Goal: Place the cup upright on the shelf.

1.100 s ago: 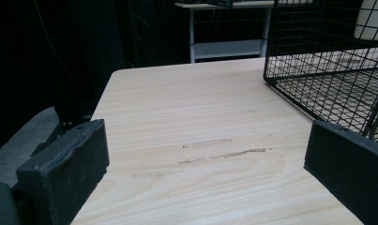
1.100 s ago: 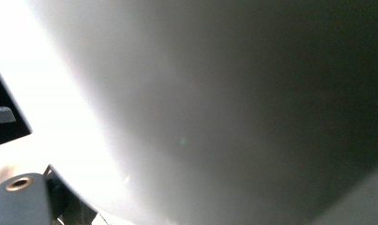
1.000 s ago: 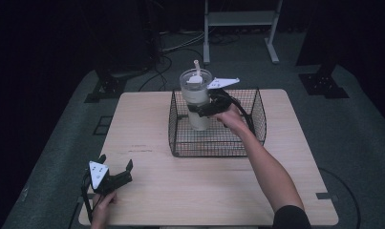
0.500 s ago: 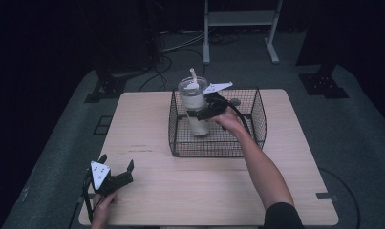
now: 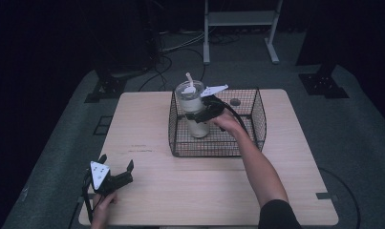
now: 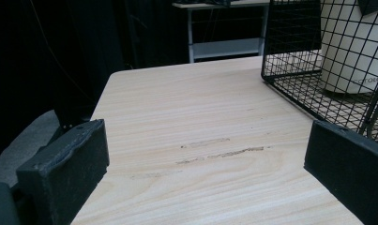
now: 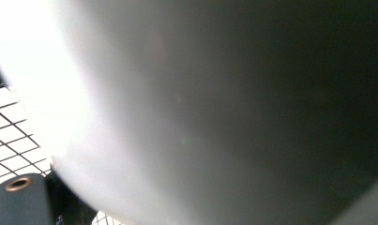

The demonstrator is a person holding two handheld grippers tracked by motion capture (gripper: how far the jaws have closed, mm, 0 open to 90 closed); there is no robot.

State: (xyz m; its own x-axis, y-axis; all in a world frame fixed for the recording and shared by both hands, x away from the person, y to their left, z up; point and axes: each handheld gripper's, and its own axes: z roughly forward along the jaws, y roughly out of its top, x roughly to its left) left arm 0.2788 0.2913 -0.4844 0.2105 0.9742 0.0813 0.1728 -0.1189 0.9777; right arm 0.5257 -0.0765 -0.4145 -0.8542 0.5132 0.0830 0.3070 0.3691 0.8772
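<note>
Tumbler (image 5: 193, 110), white with a clear lid and a straw, stands upright at the left end of the basket (image 5: 257, 112), a little above the middle of the high view. Over the last second it has dropped: a second ago its lid rode well clear of the rim, and now its base looks to be on or just above the mesh floor, though the wire hides the contact. The right gripper (image 5: 202, 113) is closed around its body from the right, and in the right gripper view the pale wall of the tumbler (image 7: 215, 103) sits hard against the camera. So the placing seems nearly done; letting go is probably what remains. The left gripper (image 5: 117, 174) has not moved: it rests wide open and empty on the worktop (image 5: 199, 186) at lower left, pointed toward the basket (image 6: 290, 70).
</note>
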